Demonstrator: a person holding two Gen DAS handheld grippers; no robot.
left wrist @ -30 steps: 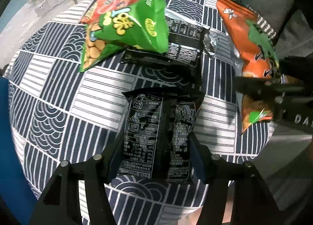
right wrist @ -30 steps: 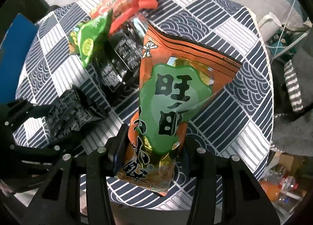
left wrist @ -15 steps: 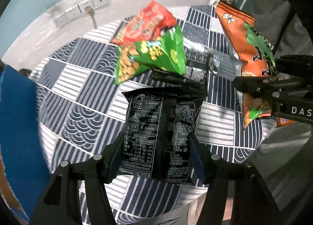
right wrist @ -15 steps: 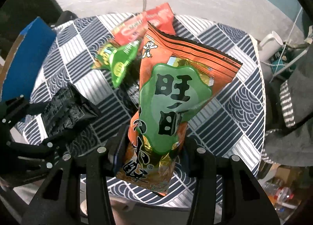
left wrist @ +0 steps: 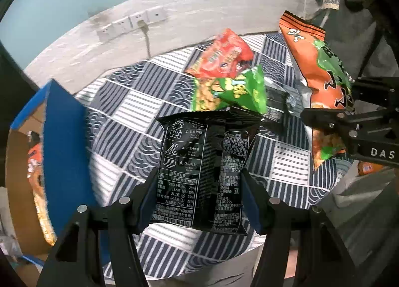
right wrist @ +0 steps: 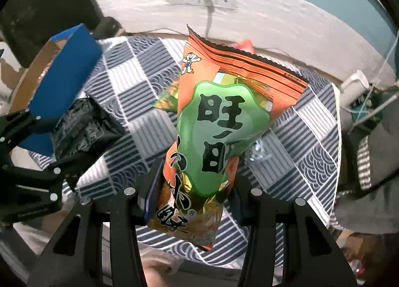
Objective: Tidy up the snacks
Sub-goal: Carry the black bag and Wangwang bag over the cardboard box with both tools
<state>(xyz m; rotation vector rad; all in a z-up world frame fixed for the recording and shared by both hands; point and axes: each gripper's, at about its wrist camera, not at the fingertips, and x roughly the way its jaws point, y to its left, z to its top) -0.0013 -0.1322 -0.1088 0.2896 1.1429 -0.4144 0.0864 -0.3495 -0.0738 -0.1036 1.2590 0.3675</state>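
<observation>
- You have raised both grippers away from the table [left wrist: 119,102] over the last second: the wall sockets [left wrist: 132,22] now show, the cloth looks smaller, and the blue box [left wrist: 62,142] has come into view at 9 o'clock in the left view. I read that as the carry toward the box, not yet the drop.
- Your left gripper [left wrist: 199,199] is clamped on the black pack [left wrist: 202,169], pinched at its lower half. The pack stands with its long axis running 6 to 12 o'clock, sealed edge at 12, printed back facing the camera.
- Your right gripper [right wrist: 192,197] pinches the orange bag [right wrist: 219,132] near its bottom end. Its long axis leans from 6 toward 1 o'clock, serrated top at 1.
- The red bag [left wrist: 222,55] and green bag [left wrist: 234,92] lie on the table at 12 o'clock, overlapping, untouched.
- The box already holds an orange packet [left wrist: 37,182], so swing toward 9 o'clock.
</observation>
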